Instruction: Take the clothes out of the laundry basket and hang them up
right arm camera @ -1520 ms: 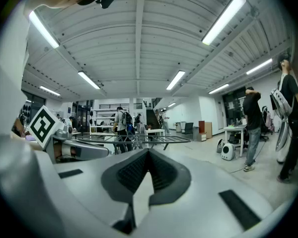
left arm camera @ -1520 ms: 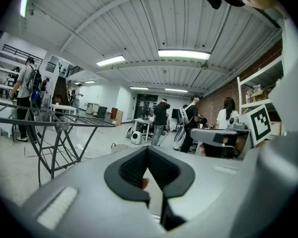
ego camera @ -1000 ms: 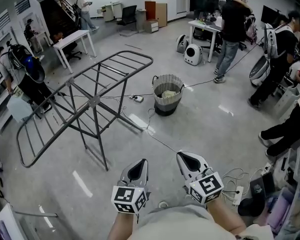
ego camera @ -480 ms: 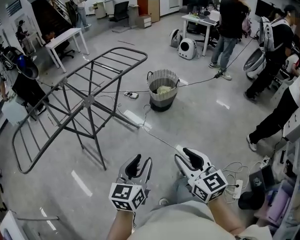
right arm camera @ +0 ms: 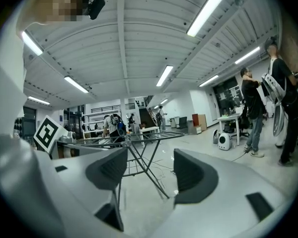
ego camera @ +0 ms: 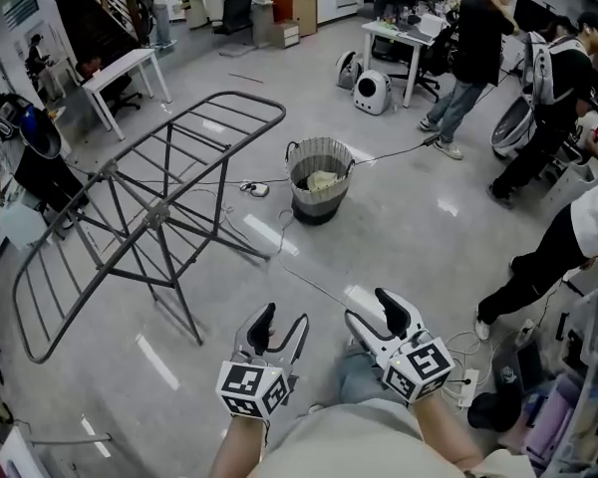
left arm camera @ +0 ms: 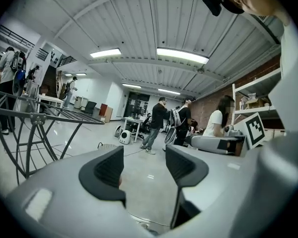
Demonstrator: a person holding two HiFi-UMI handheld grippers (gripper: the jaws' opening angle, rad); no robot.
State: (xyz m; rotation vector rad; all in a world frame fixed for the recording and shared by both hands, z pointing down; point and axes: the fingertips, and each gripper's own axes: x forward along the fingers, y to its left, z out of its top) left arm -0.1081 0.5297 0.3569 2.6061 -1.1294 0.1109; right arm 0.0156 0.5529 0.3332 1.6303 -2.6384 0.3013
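A round grey laundry basket [ego camera: 319, 179] with pale clothes [ego camera: 325, 179] in it stands on the floor several steps ahead. Left of it stands the grey folding drying rack [ego camera: 149, 207], bare of clothes. Both grippers are held low in front of me, far short of the basket. My left gripper [ego camera: 281, 325] is open and holds nothing; its jaws have just been opening. My right gripper [ego camera: 371, 312] is open too, its jaws also just opened, with only floor between them. In the left gripper view the left gripper [left arm camera: 144, 158] faces the distant basket [left arm camera: 108, 146]. In the right gripper view the right gripper [right arm camera: 149, 166] faces the rack [right arm camera: 139, 139].
A cable [ego camera: 314, 289] runs over the floor from the basket toward me. A power strip [ego camera: 468, 386] and bags lie at my right. Several people [ego camera: 473, 58] stand at the right and back by a white table [ego camera: 409, 38]. Another table [ego camera: 120, 68] is at back left.
Both grippers' jaws went from shut to spread apart. I have stepped forward, so the rack and basket sit a little lower and closer. A person at the right has walked along.
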